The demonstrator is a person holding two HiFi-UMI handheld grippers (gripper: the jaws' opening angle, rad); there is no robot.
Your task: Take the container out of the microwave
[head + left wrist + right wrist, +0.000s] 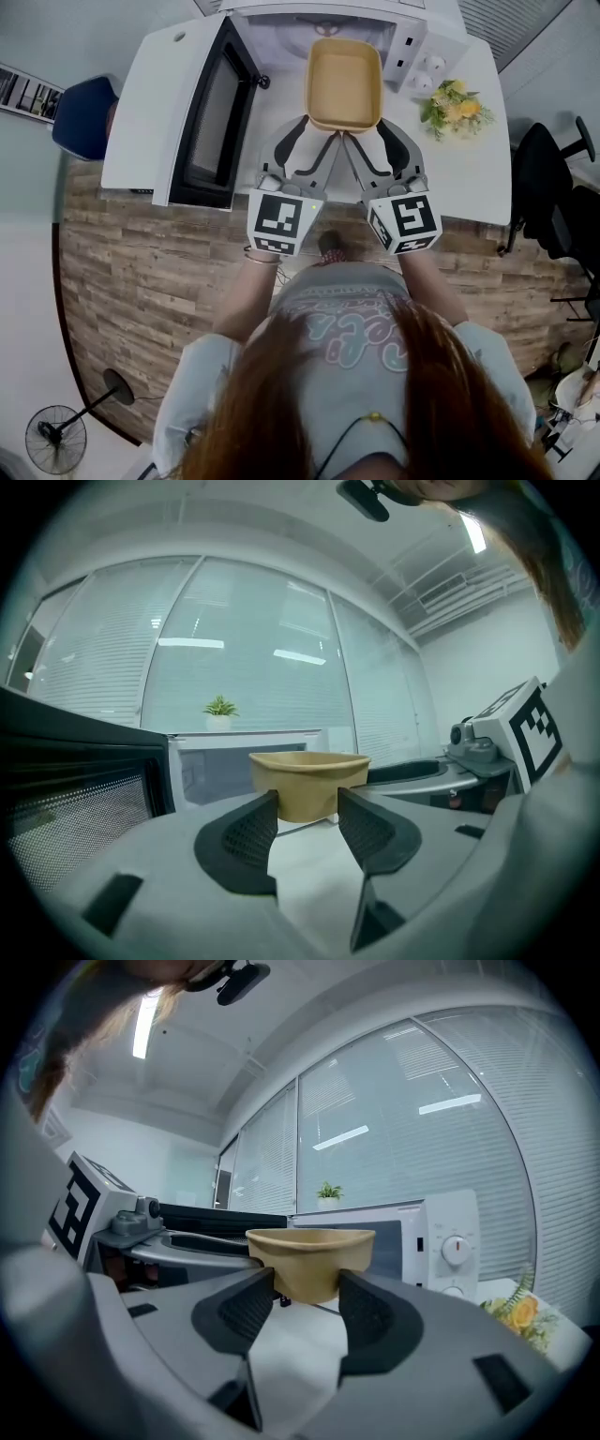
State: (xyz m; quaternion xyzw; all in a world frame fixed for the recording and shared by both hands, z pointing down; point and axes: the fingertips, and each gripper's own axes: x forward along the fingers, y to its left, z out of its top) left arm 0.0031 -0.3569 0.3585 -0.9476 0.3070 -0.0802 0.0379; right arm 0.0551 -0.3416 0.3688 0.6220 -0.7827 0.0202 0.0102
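Note:
The tan, empty, rectangular container point(344, 84) is just in front of the open microwave point(309, 23), its far end still at the cavity mouth. My left gripper point(317, 127) is shut on its near left corner and my right gripper point(367, 127) on its near right corner. In the left gripper view the container point(309, 780) sits between the dark pads of the gripper point(307, 803). The right gripper view shows the same: the container point(311, 1258) is pinched by the gripper point(307, 1283). It looks slightly raised over the white table point(469, 178).
The microwave door point(211, 112) stands swung open to the left, close beside my left gripper. Yellow flowers point(455, 105) lie on the table to the right of the microwave. A blue chair point(82, 117) stands at the left, a black chair point(548, 187) at the right.

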